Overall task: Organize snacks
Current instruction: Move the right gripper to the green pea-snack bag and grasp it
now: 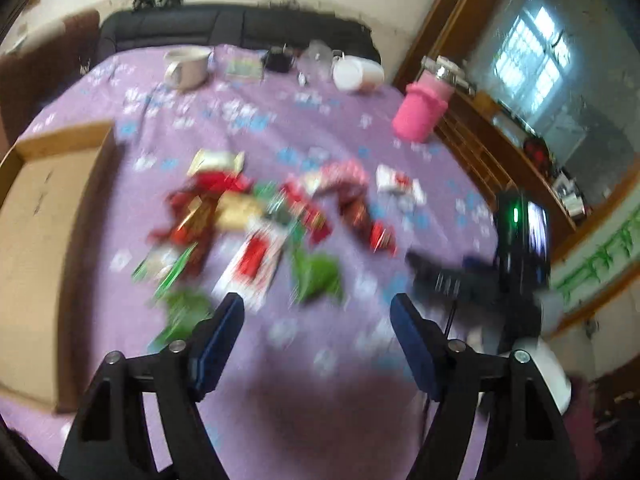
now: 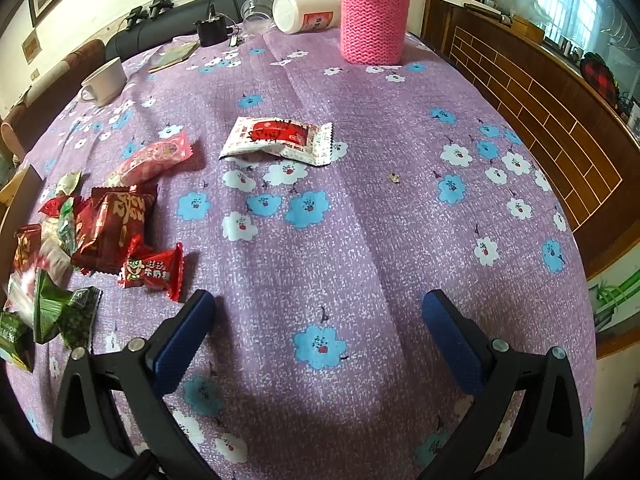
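Several snack packets lie in a loose, blurred pile mid-table in the left wrist view, beside a cardboard box on the left. My left gripper hangs open above the purple cloth just in front of the pile, with nothing between its fingers. In the right wrist view my right gripper is open over bare cloth. A white-and-red packet lies alone ahead of it. To its left are a pink packet, a dark red packet, a small red candy packet and green packets.
At the table's far side stand a pink knitted sleeve on a container, a white bottle on its side, a clear cup, a black object and a white mug. A wooden cabinet runs along the right.
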